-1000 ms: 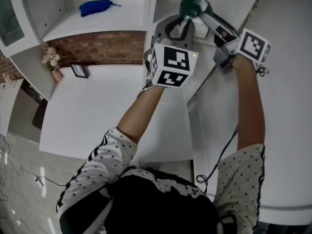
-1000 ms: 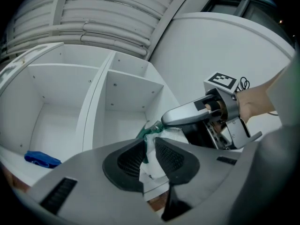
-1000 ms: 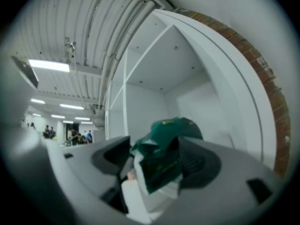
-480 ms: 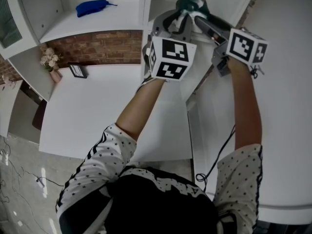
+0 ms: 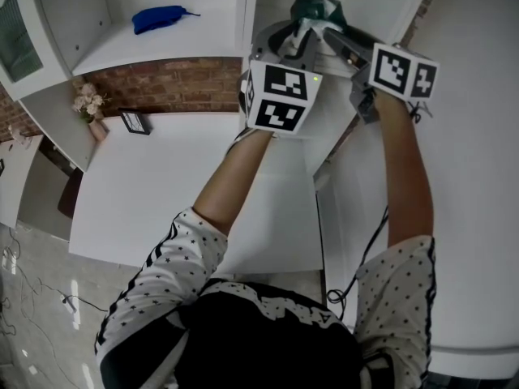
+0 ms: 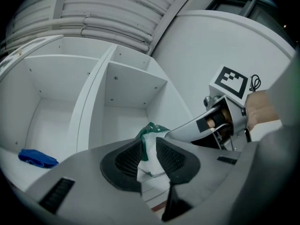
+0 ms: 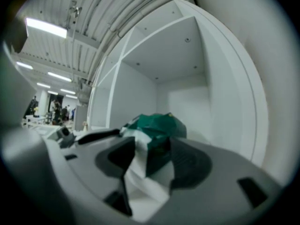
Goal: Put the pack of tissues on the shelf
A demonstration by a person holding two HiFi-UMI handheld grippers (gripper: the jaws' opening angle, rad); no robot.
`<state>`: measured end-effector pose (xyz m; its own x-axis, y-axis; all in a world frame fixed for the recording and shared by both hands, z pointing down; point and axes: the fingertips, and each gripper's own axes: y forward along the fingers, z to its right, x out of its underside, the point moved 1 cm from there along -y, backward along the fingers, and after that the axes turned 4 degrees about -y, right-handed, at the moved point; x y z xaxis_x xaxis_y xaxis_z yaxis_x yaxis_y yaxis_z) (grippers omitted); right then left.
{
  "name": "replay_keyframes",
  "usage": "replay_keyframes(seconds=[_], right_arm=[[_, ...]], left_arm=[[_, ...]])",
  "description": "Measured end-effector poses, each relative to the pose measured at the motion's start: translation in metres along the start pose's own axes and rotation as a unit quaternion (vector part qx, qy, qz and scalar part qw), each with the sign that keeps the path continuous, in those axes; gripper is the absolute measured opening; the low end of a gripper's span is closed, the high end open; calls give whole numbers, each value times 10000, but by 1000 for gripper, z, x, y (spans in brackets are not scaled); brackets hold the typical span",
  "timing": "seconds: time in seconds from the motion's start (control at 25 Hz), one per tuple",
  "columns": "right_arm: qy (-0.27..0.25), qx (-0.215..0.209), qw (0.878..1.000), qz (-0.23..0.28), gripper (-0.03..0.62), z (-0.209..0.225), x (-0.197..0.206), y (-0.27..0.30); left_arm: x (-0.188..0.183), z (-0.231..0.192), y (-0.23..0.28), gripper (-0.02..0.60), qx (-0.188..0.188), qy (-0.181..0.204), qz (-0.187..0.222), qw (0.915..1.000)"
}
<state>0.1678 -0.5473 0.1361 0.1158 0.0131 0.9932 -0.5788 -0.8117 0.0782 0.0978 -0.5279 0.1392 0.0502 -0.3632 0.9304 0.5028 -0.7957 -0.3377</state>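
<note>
The crumpled green-and-white plastic pack of tissues (image 5: 315,10) sits at the mouth of the right-hand compartment of the white board shelf unit (image 5: 243,10), gripped from both sides. I cannot tell whether it touches the shelf board under it. My left gripper (image 6: 149,154) pinches the pack's white lower part between its ribbed black pads; its jaws have just been easing apart slightly, yet the wrapper stays squeezed between them. My right gripper (image 7: 151,157) comes in from the other side, its jaws having just been closing, and the pack's green end fills the gap between its pads, touching both. The two grippers almost meet at the pack.

In the compartment to the left lies a small blue cloth-like object (image 5: 159,14), well apart from the pack. Below the shelf run a red brick wall (image 5: 162,79) and a white tabletop (image 5: 186,193), with a small pot of pale flowers (image 5: 87,104) and a dark little picture frame (image 5: 134,120) at its back edge.
</note>
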Motion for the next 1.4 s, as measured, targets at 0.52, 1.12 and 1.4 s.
replay_keyframes(seconds=[0.52, 1.12, 1.4], right_arm=[[-153, 340, 9992, -139, 245, 6, 1, 10], [-128, 197, 9953, 937, 181, -35, -18, -44], [-506, 47, 9884, 1429, 35, -82, 1, -77]], left_arm=[[-3, 4, -19, 115, 128, 206, 7, 9997], [-13, 1, -70, 98, 490, -275, 66, 9984], [-15, -4, -118, 34, 740, -252, 2, 9969]])
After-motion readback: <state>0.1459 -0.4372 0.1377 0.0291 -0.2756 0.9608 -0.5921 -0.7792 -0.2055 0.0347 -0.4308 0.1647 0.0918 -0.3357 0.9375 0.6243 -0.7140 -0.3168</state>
